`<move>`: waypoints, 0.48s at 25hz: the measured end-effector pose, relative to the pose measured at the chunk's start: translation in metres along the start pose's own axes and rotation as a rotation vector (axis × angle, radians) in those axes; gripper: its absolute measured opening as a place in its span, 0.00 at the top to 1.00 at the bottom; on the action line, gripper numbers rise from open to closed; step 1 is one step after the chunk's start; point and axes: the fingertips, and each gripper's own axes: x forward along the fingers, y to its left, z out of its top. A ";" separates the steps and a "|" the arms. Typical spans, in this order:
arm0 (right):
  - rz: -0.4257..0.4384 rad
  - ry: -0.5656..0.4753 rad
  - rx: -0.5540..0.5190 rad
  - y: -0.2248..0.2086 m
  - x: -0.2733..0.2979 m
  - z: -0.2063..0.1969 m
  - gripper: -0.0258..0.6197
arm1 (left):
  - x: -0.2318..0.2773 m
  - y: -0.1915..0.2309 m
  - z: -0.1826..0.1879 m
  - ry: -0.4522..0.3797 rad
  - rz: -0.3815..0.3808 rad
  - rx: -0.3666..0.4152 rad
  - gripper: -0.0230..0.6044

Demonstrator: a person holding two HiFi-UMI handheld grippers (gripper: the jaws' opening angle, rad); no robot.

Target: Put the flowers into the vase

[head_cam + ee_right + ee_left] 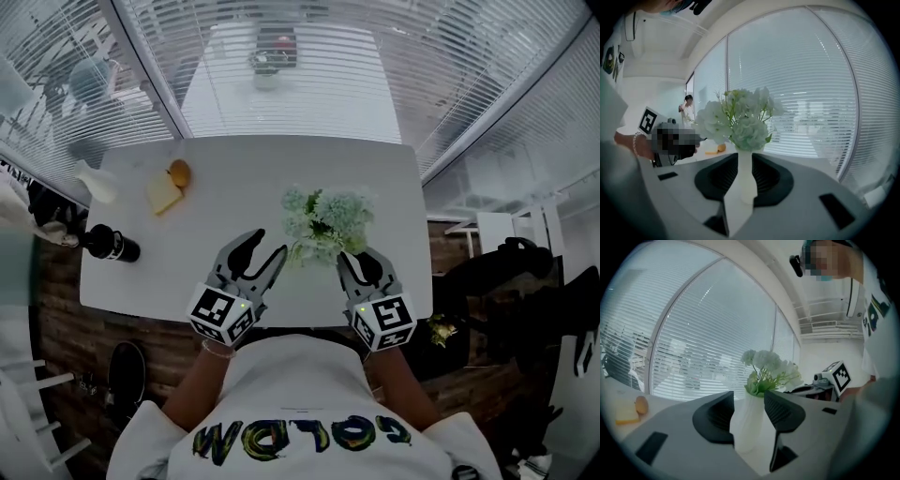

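Left hand-held gripper (269,244) and right hand-held gripper (364,259), both part-open, empty, are best withdrawn without brushing flowers (328,216) seated in white vase (748,423).

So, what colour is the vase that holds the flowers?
The vase is plain white; the left gripper view shows it best.

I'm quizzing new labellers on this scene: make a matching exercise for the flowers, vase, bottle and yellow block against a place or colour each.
1 flowers
2 vase
3 bottle
4 yellow block

A black, at the table's left edge
B beside an orange round thing
C white, holds the stems
D standing in the vase

Pairs: 1-D, 2-C, 3-A, 4-B.
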 end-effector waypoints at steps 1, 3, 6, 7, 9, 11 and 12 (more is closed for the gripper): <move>-0.001 -0.001 -0.002 -0.001 -0.002 0.002 0.81 | -0.004 0.001 0.005 -0.015 0.013 0.000 0.64; -0.001 -0.005 -0.006 -0.002 -0.005 0.006 0.82 | -0.011 0.003 0.014 -0.045 0.034 0.001 0.69; 0.001 -0.008 -0.011 -0.002 -0.008 0.012 0.83 | -0.018 0.003 0.027 -0.080 0.052 -0.009 0.73; 0.000 -0.012 -0.013 -0.002 -0.011 0.014 0.83 | -0.020 0.001 0.031 -0.091 0.055 -0.012 0.75; -0.004 -0.024 -0.016 -0.002 -0.018 0.020 0.84 | -0.024 -0.003 0.039 -0.115 0.060 -0.015 0.78; -0.008 -0.038 -0.022 -0.002 -0.025 0.027 0.86 | -0.027 -0.007 0.046 -0.137 0.065 -0.012 0.81; -0.010 -0.044 -0.027 -0.002 -0.028 0.030 0.86 | -0.028 -0.009 0.049 -0.147 0.067 -0.011 0.82</move>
